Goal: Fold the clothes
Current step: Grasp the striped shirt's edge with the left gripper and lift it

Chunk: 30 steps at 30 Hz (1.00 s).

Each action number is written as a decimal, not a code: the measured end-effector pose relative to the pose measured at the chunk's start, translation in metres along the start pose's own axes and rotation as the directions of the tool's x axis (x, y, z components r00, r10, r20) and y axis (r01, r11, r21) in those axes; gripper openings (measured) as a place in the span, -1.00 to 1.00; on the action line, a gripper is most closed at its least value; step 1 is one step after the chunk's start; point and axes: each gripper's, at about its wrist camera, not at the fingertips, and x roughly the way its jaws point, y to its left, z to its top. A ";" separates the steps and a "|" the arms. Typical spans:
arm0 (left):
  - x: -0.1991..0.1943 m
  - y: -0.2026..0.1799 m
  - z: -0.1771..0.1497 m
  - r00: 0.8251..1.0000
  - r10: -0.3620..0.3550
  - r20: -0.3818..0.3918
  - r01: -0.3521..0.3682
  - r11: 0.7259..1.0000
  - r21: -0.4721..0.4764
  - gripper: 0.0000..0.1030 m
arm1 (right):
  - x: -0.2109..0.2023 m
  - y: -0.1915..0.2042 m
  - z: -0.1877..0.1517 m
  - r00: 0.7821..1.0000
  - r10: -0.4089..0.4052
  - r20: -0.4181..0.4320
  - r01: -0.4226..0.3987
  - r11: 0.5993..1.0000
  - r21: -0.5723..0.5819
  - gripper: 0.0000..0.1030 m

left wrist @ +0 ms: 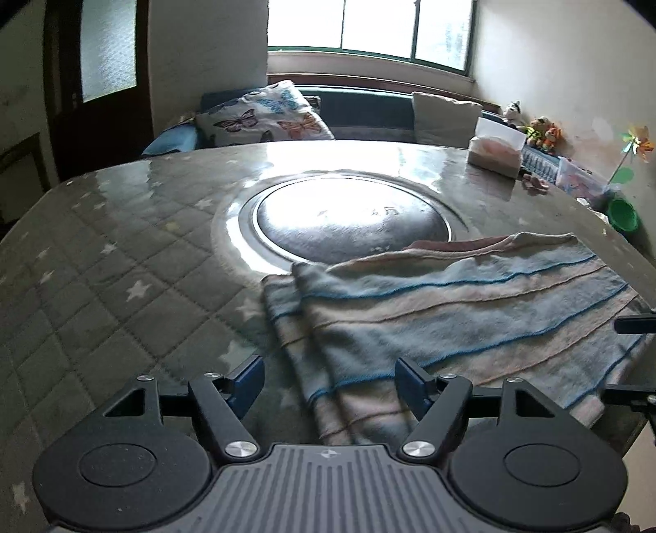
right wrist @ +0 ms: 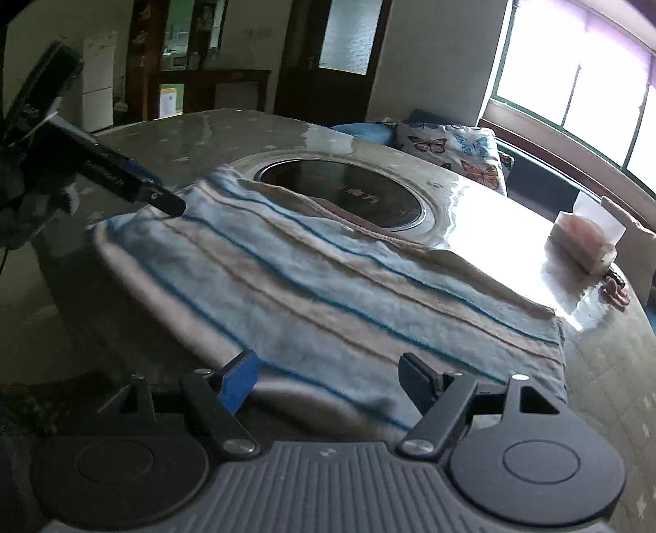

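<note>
Two tongs gape apart, gripping nothing: my left tongs (left wrist: 330,383) and right tongs (right wrist: 334,379) hang over the striped garment (right wrist: 328,295) lying on the table (left wrist: 123,246), lower frame.

Window (left wrist: 369,28) glare, dim room (fisheye-bent edges)

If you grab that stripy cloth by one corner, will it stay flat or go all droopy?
Probably droopy: the cloth already sags over the table edge and lies in soft folds. It looks fuzzy and thin, so likely light. It may slide easily, since the tabletop looks shiny.
</note>
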 end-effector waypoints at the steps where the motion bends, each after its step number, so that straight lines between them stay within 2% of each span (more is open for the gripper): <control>1: -0.002 0.001 -0.001 1.000 0.003 0.001 -0.003 1.000 -0.005 0.42 | -0.004 0.000 -0.002 1.000 0.000 0.004 0.000 1.000 0.002 0.50; 6: -0.011 0.007 -0.007 1.000 0.010 -0.002 -0.010 0.999 -0.034 0.42 | -0.005 -0.016 -0.006 0.998 -0.067 -0.012 0.068 0.993 0.095 0.50; 11: -0.019 0.011 -0.014 1.000 -0.004 -0.020 0.003 0.998 -0.069 0.39 | -0.008 -0.011 -0.009 0.998 -0.060 -0.018 0.061 0.997 0.053 0.50; 13: -0.022 0.011 -0.016 0.999 -0.022 -0.026 0.020 0.997 -0.076 0.29 | -0.011 -0.008 -0.003 0.998 -0.054 -0.011 0.054 0.998 0.024 0.50; 15: -0.024 0.011 -0.018 0.999 -0.044 -0.032 0.041 0.996 -0.078 0.14 | -0.010 -0.005 0.007 1.000 -0.018 -0.001 0.018 1.000 0.017 0.50; 20: -0.026 0.021 -0.016 0.999 -0.045 -0.021 0.042 0.992 -0.120 0.10 | 0.000 0.015 0.037 0.992 0.123 0.016 -0.122 0.992 -0.035 0.37; 23: -0.028 0.031 -0.010 1.000 -0.030 -0.006 0.029 0.987 -0.158 0.12 | 0.011 0.040 0.057 0.973 0.230 0.016 -0.227 0.969 -0.095 0.33; 26: -0.030 0.040 -0.004 1.000 -0.024 0.010 0.025 0.982 -0.188 0.15 | 0.020 0.065 0.072 0.951 0.309 0.011 -0.303 0.939 -0.161 0.14; 30: -0.028 0.051 0.000 0.999 -0.050 0.012 0.052 0.968 -0.245 0.26 | 0.031 0.104 0.085 0.915 0.402 -0.026 -0.394 0.881 -0.262 0.08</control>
